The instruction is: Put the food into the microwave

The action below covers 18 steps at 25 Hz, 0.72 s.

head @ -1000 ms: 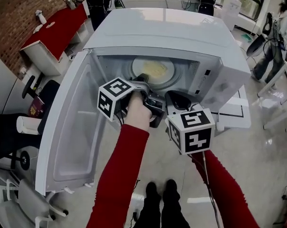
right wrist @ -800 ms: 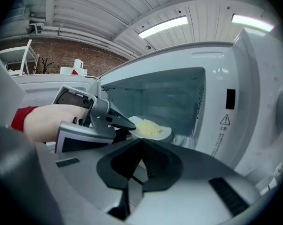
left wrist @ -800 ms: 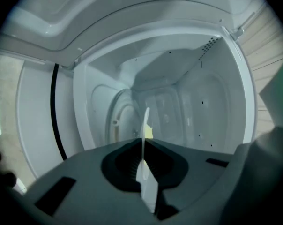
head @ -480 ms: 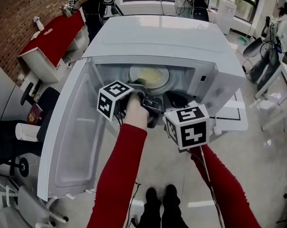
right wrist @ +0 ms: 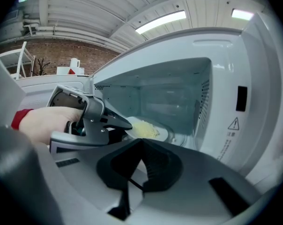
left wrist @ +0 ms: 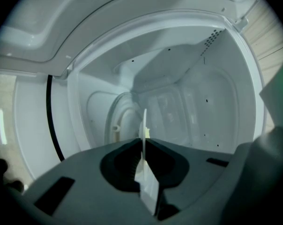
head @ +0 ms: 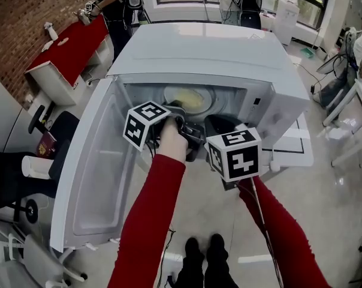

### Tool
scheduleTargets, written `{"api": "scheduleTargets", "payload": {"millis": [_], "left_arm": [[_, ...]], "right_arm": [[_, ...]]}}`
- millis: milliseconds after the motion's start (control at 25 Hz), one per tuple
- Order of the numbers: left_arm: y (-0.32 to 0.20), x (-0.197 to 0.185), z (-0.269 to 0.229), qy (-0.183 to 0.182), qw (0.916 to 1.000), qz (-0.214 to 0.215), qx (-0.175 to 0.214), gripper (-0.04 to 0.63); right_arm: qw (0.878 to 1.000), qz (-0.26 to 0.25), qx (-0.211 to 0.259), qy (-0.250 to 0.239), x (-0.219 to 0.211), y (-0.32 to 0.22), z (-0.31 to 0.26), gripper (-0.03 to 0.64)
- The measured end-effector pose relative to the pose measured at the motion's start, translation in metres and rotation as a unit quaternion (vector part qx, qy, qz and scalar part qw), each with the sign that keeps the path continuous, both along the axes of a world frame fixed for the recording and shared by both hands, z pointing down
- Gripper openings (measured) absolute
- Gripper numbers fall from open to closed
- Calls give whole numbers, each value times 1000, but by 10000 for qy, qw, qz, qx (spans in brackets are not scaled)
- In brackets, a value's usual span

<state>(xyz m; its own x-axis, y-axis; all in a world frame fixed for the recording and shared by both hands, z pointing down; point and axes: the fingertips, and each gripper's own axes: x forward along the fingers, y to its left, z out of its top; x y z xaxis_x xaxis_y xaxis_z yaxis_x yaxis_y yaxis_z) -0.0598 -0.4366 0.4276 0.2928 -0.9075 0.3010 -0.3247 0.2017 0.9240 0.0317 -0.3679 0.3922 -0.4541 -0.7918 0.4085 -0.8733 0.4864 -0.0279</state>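
The white microwave [head: 199,47] stands open, its door [head: 97,179] swung out to the left. Inside lies a white plate [head: 190,98] with yellow food [right wrist: 142,128] on it. My left gripper [head: 180,108] reaches into the cavity. The plate's near rim [left wrist: 144,125] stands edge-on between its jaws, which touch the rim and are opening. The right gripper view shows the left gripper [right wrist: 125,123] at the plate's [right wrist: 151,134] edge. My right gripper [head: 220,125] hovers at the cavity's mouth, right of the left one, shut [right wrist: 141,142] on nothing.
A red-topped table [head: 67,41] stands at the back left, with people behind the microwave. A chair [head: 55,131] and clutter sit left of the open door. The control panel [right wrist: 240,107] is on the microwave's right. The person's shoes [head: 202,248] are on the floor below.
Both grippers stay at the microwave's mouth. The left gripper's cube has rolled slightly. The plate stays inside.
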Motion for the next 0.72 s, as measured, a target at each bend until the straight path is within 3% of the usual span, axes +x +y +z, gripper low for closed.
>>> {"api": "scheduleTargets", "payload": {"millis": [120, 400, 720], "left_arm": [[-2, -2, 0, -211, 9997, 39, -73, 34], [-5, -5, 1, -1123, 9931, 240, -236, 54], [-8, -7, 2, -2593, 9640, 498, -302, 86]], "right_arm": [[10000, -2, 33, 28, 0, -1, -2, 14], [9999, 21, 34, 109, 5, -2, -5, 14], [9996, 13, 44, 280, 11, -5, -5, 14]]}}
